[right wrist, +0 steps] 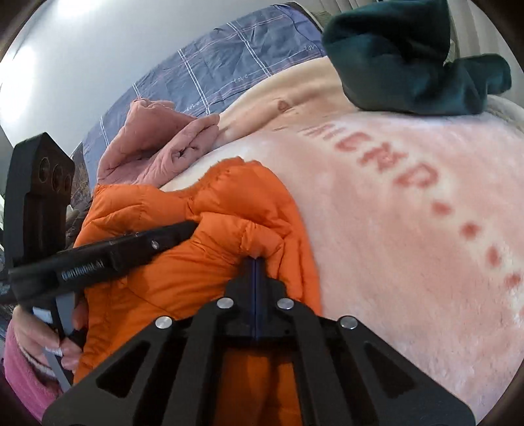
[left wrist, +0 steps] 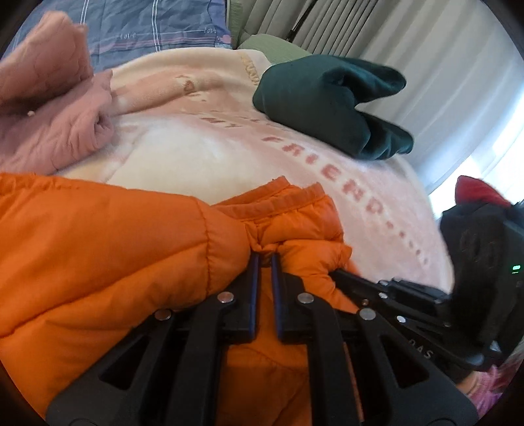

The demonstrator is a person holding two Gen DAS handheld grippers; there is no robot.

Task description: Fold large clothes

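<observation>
An orange puffer jacket (left wrist: 98, 245) lies bunched at the near edge of a pale pink fleece blanket (left wrist: 229, 157) with red lettering. My left gripper (left wrist: 266, 259) is shut on a fold of the jacket, with orange fabric pinched at its tips. The right gripper (left wrist: 337, 272) comes in from the right, its tip against the same bunched edge. In the right wrist view the right gripper (right wrist: 256, 262) is shut on a pucker of the orange jacket (right wrist: 163, 278). The left gripper (right wrist: 191, 226) reaches in from the left, biting a fold a short way beyond.
A dark green garment (left wrist: 327, 101) lies folded at the blanket's far right. A dusty pink quilted garment (left wrist: 49, 108) is heaped at the far left. Blue checked bedding (left wrist: 147, 29) and pale curtains (left wrist: 425, 65) stand behind. A hand (right wrist: 36, 331) in a pink sleeve holds the left gripper's handle.
</observation>
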